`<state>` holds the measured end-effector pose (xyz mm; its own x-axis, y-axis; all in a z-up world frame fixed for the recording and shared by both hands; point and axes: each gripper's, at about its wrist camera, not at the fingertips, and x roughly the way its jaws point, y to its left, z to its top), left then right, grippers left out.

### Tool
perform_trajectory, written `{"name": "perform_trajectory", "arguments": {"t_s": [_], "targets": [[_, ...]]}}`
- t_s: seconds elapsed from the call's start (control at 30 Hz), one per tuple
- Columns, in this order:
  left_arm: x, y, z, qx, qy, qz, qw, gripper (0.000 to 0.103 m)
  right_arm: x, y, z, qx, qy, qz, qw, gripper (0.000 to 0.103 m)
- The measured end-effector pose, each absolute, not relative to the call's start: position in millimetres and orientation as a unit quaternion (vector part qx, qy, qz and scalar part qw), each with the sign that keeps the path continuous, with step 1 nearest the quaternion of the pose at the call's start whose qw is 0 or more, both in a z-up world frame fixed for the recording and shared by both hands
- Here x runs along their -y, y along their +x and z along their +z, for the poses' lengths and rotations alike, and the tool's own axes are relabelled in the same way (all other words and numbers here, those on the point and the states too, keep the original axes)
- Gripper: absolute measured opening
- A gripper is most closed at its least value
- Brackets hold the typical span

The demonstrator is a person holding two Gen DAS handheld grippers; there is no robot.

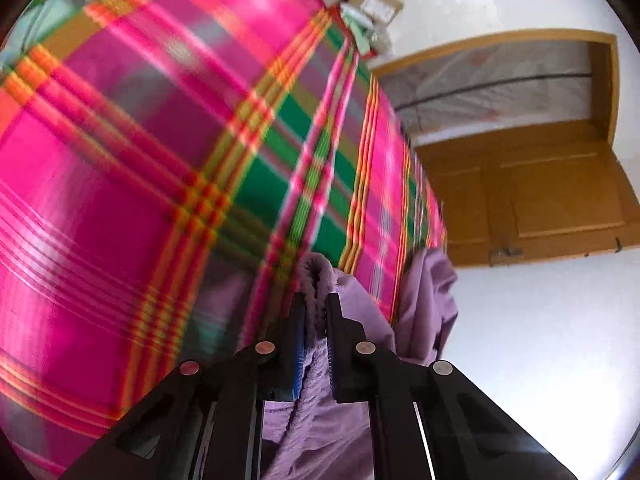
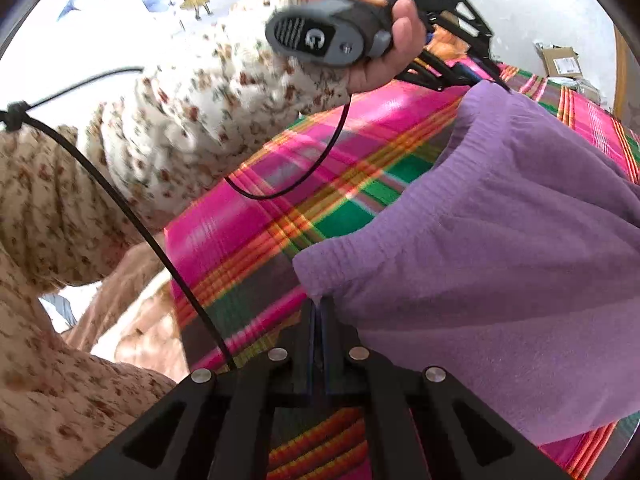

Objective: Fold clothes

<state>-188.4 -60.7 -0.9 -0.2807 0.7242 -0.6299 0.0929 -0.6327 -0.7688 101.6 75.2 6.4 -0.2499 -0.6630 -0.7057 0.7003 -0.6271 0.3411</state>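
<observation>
Here both sets of jaws are pinched on the purple garment (image 2: 500,248): the right gripper (image 2: 319,308) has its jaws almost together on the gathered, elastic-looking edge, and the left gripper (image 1: 316,304) clamps a bunched fold of the same cloth between narrow jaws. Seen from the right wrist, the garment hangs stretched between the two grips above the plaid bedspread (image 2: 256,216), its ribbed edge running up to the left gripper, which the person's left hand (image 2: 384,40) holds by a grey handle; the floral sleeve (image 2: 192,112) reaches in from that side. So the garment is lifted off the plaid bedspread rather than lying on it, and how many folds it carries I cannot tell, since the held span could be a piece being spread flat or one being doubled over. Either way, my judgement is that the hold works best if both grips keep the edge taut and level, so the cloth lands without creases, and that the thin bite of the right jaws could slip if pulled hard sideways. Motion blur on the plaid bedspread suggests the left gripper is moving. As for containers, a cardboard box (image 1: 374,0) sits beyond the far end of the plaid bedspread by the wall; what is in it cannot be seen. A wooden door (image 1: 560,196) stands past the plaid bedspread's side.
</observation>
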Motion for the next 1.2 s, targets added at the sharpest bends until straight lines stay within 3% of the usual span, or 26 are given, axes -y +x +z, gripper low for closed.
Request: {"name": "perform_trajectory", "arguments": {"t_s": [0.2,0.27,0.47,0.67,0.83,1.03,1.07,1.2], "targets": [[115,-193,7,0.374,-0.521,0.746,0.180,0.009,-65,108,12,-0.025,0.429,-0.768,0.475,0.000],[125,-194,-1,0.380,-0.528,0.739,0.173,0.009,-58,100,4,-0.055,0.437,-0.774,0.456,0.000],[126,-197,-23,0.393,-0.543,0.723,0.168,0.010,-97,89,8,-0.010,0.438,-0.806,0.398,0.002],[136,-191,-12,0.378,-0.541,0.733,0.168,0.014,-94,69,7,-0.012,0.442,-0.823,0.357,0.033],[156,-163,13,0.376,-0.513,0.753,0.166,0.015,-78,70,-5,-0.041,0.452,-0.819,0.351,0.046],[133,-139,15,0.374,-0.538,0.717,0.238,0.016,-67,62,-14,-0.049,0.450,-0.820,0.350,0.050],[124,-138,9,0.376,-0.551,0.703,0.247,0.021,-67,62,-13,-0.047,0.450,-0.820,0.349,0.050],[108,-134,-12,0.356,-0.587,0.691,0.226,0.021,-70,65,-11,-0.038,0.452,-0.822,0.344,0.050]]}}
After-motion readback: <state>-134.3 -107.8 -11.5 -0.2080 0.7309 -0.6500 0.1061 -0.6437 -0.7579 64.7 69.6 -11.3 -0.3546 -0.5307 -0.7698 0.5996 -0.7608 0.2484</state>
